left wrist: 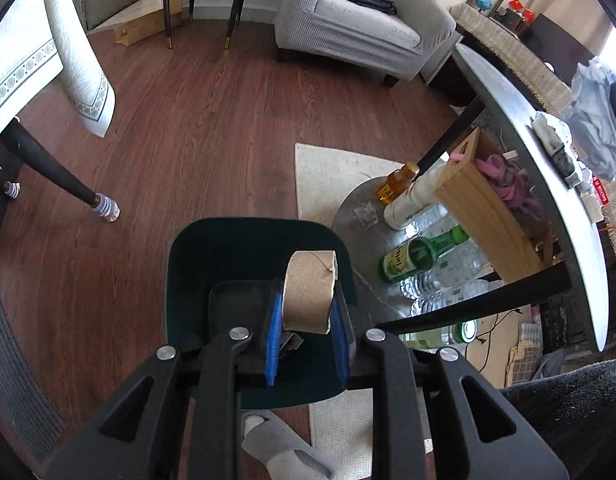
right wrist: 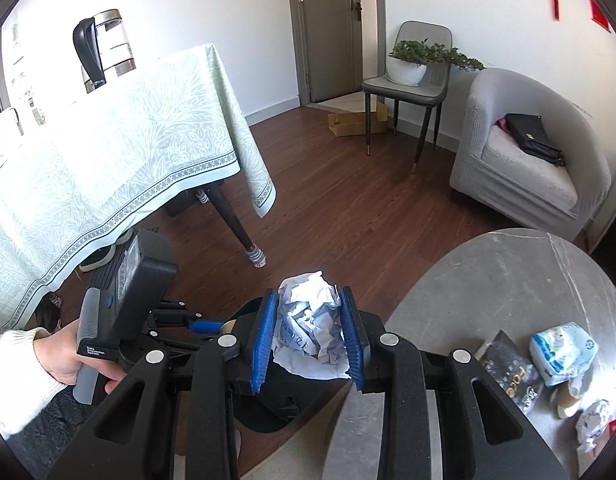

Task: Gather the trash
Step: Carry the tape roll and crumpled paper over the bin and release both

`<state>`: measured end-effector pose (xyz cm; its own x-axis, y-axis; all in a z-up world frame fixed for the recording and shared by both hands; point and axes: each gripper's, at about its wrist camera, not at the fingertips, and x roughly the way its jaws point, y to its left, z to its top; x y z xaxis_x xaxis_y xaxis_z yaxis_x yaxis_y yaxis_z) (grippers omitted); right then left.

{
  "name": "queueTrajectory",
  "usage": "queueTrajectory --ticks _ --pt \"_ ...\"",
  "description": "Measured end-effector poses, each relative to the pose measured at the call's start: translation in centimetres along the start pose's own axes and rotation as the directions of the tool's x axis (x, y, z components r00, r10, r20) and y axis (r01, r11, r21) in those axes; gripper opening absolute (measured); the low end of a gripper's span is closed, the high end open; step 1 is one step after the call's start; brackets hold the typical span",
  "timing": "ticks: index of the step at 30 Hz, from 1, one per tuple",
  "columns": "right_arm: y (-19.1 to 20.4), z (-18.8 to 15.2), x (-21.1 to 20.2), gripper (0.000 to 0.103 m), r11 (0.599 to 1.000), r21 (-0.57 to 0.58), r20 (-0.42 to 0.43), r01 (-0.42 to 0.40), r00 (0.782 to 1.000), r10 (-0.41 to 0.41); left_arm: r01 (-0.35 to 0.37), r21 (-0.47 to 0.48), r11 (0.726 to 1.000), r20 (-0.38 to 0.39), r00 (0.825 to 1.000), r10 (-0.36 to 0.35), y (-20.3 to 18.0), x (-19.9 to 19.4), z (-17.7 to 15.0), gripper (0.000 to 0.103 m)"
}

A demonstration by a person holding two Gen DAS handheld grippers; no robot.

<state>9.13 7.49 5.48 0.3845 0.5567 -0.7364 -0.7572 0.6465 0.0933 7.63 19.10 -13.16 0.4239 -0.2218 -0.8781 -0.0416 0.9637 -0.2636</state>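
Hanging over the dark bin (left wrist: 196,280), left fingers (left wrist: 274,344) clamp a cardboard roll (left wrist: 310,296); right fingers (right wrist: 264,344) grip crumpled paper (right wrist: 312,328).

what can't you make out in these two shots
- Inside of the dark bin: left wrist view, mostly hidden by the left gripper and its cardboard roll.
- Print on the crumpled paper: right wrist view, creased and pinched in the right gripper.
- Wrappers on the round table: right wrist view, labels too small, edge-cut.
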Motion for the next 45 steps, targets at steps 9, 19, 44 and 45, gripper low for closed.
queueTrajectory --ticks 9,19,44,45 --pt "2.9 0.0 4.7 0.032 0.999 -0.028 -0.106 -0.030 0.994 0.027 -0.037 -0.029 0.999 -0.146 0.989 0.032 3.0 4.3 -2.4 0.024" --pt "3.9 -0.1 7.7 0.032 0.999 -0.018 -0.160 -0.039 0.987 0.035 -0.068 -0.020 0.997 -0.216 0.974 0.062 4.4 6.1 -4.2 0.038" --pt "5.4 -3.0 16.4 0.032 0.997 0.041 -0.305 -0.069 0.949 0.079 -0.099 -0.113 0.989 0.117 0.987 0.113 7.3 -4.0 -1.3 0.028" --pt "5.5 -3.2 16.6 0.032 0.997 0.039 -0.309 -0.069 0.948 0.077 -0.093 -0.113 0.989 0.136 0.985 0.108 7.0 -4.7 -0.9 0.027"
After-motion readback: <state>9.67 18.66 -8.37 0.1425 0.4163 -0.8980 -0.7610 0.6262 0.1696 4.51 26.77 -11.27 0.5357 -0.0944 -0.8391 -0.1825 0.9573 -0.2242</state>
